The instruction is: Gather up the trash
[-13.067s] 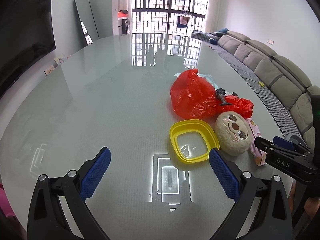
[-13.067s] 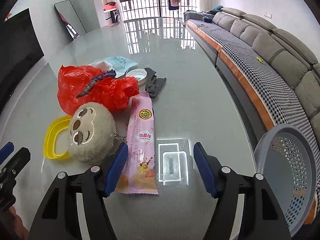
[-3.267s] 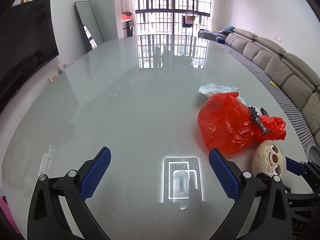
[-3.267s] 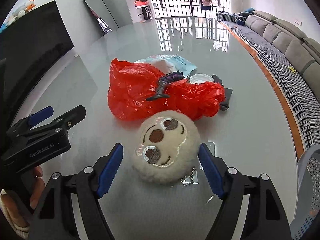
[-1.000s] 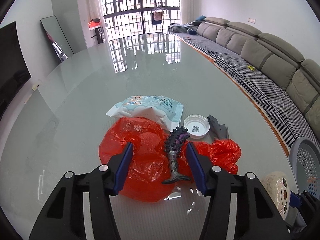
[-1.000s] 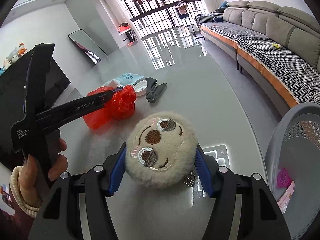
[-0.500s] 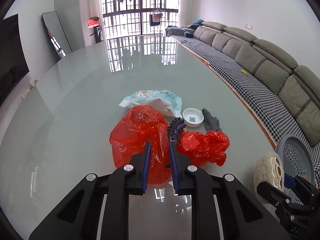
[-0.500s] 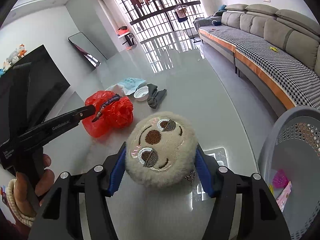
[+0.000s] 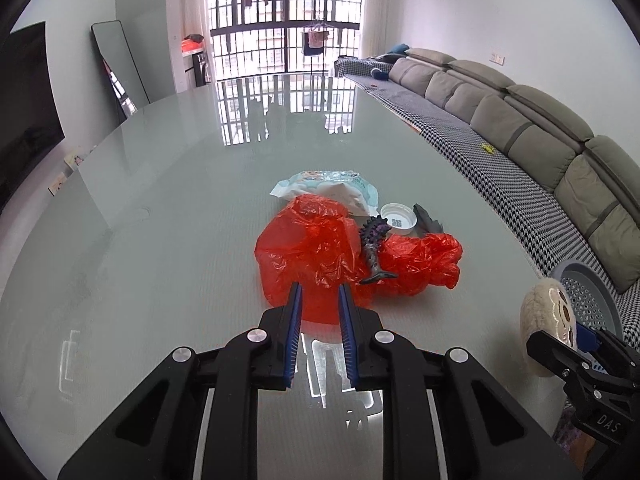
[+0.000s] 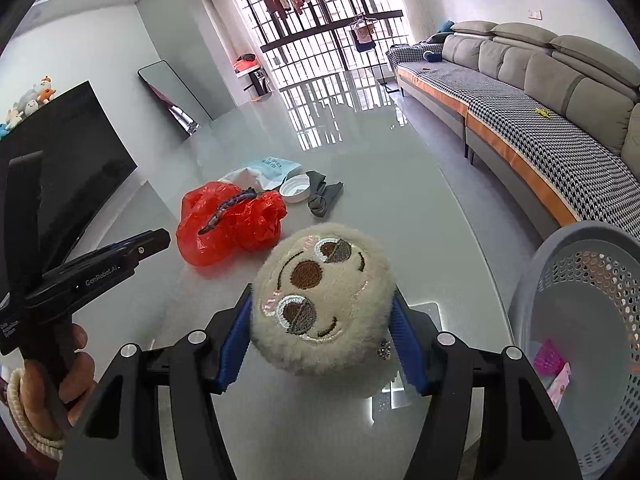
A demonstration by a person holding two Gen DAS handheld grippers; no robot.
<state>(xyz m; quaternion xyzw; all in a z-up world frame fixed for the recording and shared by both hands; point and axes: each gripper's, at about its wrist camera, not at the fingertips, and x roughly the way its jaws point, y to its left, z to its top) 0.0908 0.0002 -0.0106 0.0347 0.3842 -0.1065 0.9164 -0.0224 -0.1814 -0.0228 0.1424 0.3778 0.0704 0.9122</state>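
On the glossy grey-green table [image 9: 168, 240] a small heap of stuff is seen: a crinkled red plastic bag [image 9: 320, 248] with a dark spiky toy creature [image 9: 373, 245] lying across it, a pale blue and white soft packet [image 9: 332, 190] just behind, a white round lid [image 9: 398, 222] beside that, and a dark grey folded cloth [image 10: 325, 196] touching the lid's far side. The left gripper [image 9: 319, 320] is held just short of the bag's near edge, its blue ribbed pads [image 9: 295, 320] drawn close together with a narrow gap between them and nothing pinched, though it can't really be told if the bag is touched. The right gripper [image 10: 320, 320] is clamped on a round fluffy cream plush sloth face [image 10: 320, 300], squeezed from both sides and lifted off the table, with embroidered brown eyes and a little metal charm at its lower edge. A grey perforated plastic basket [image 10: 600, 280] is seen off the table's right edge, with pink wrappers [image 10: 554, 364] lying at its bottom. Window bars and hanging laundry are mirrored hard in the tabletop. A long grey sofa [image 9: 520, 128] with a houndstooth cover is lined along the right wall, a black TV [image 10: 68, 152] and a leaning mirror [image 9: 116, 68] are placed on the left.
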